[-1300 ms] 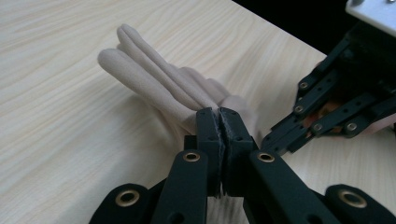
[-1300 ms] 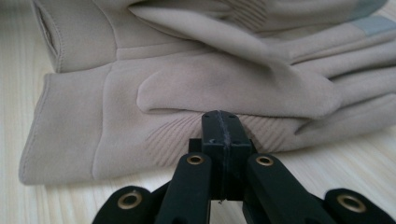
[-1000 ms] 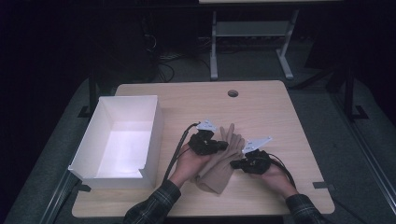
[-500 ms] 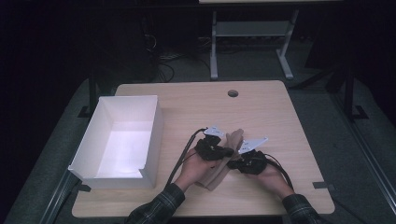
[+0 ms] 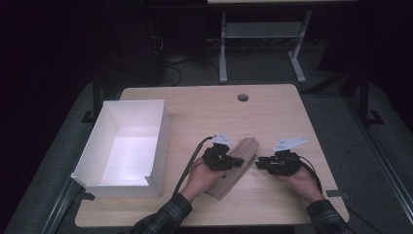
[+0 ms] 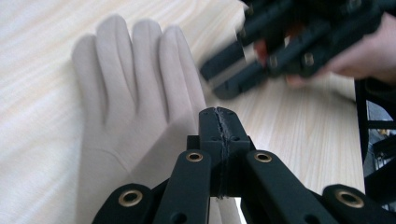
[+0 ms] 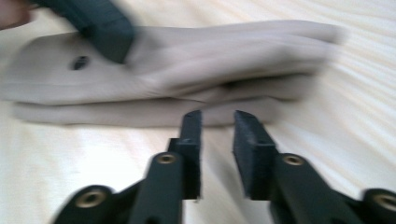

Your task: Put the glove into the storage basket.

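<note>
Centrally, a beige glove (image 5: 237,163) is lying flat on a pale wooden table (image 5: 272,112), its fingers pointing away from the person and slightly to the right. The left gripper (image 5: 235,162) is resting over the middle of the glove, held by the person's left hand (image 5: 200,179) in a plaid sleeve. In the left gripper view, its two black jaws are sitting pressed fully together, tips meeting just above the glove's palm (image 6: 140,116); whether they are pinching any fabric cannot be told.

The right gripper (image 5: 258,164) is sitting just to the right of the glove, apart from it, its tips pointing left toward the glove's edge. Its jaws have just been opening and are now standing a little apart, with nothing between them. In the right gripper view, blurred, the glove (image 7: 187,79) is lying across the frame beyond the parted jaws, folded or doubled along its near edge, and the left gripper's dark tip is showing at the upper left, over the glove.

Further left on the table, a white open box (image 5: 160,131) is standing well apart from the glove.
</note>
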### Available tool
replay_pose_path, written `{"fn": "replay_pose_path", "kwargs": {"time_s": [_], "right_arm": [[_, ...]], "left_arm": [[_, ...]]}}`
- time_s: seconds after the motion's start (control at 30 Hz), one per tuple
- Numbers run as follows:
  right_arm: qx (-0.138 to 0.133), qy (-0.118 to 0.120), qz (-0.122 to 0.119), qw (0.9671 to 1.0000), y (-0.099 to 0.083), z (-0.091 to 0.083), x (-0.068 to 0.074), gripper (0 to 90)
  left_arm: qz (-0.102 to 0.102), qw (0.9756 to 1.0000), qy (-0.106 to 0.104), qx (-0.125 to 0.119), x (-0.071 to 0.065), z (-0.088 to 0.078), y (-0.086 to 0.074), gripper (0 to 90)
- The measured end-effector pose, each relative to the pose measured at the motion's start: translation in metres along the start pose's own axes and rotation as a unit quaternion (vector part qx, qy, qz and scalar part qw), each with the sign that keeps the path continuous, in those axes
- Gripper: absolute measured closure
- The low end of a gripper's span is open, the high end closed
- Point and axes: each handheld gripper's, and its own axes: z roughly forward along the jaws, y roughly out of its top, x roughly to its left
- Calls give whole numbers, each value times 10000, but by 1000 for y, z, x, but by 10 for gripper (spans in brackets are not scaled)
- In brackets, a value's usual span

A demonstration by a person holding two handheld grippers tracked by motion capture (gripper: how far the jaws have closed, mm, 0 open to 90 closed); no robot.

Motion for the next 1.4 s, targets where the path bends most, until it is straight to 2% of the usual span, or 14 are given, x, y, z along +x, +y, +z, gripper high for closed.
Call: {"fn": "replay_pose_path", "kwargs": {"time_s": [0.03,0.1,0.17,0.2,0.27,0.43,0.63,0.8,0.83,1.1,1.17,1.2,1.23,1.4], "right_arm": [[-28,-222,10,9997,-3,-3,-6,610],[11,-465,56,9989,-4,-5,-9,538],[-1,-533,67,9986,-5,-5,-11,508],[-31,-679,124,9976,-7,-4,-14,448],[-35,-788,165,9967,-9,-4,-17,401],[3,-1076,252,9939,-13,-1,-23,346],[31,-1188,259,9926,-16,0,-27,306],[89,-1225,237,9921,-18,4,-26,294],[66,-1224,235,9922,-19,4,-27,294],[-23,-1164,263,9929,-21,5,-28,259],[-9,-1157,230,9930,-21,5,-28,253],[-9,-1157,230,9930,-21,5,-28,253],[-14,-1155,241,9930,-21,5,-28,253],[-11,-1156,233,9930,-21,5,-28,248]], "left_arm": [[27,9999,-4,110,-2,4,-4,894],[57,9997,13,235,-4,9,-8,894],[81,9995,30,301,-5,11,-10,894],[129,9989,91,446,-5,16,-14,895],[134,9984,115,540,-5,20,-17,895],[273,9973,229,639,-7,18,-19,895],[385,9957,340,777,-5,5,-25,895],[352,9952,377,837,-1,-7,-31,895],[309,9954,390,818,-1,-9,-32,895],[406,9939,384,956,2,-23,-36,892],[383,9944,363,915,1,-24,-35,827],[441,9942,352,920,1,-25,-34,827],[458,9946,342,862,0,-26,-31,753],[618,9939,326,849,1,-33,-22,575]]}}
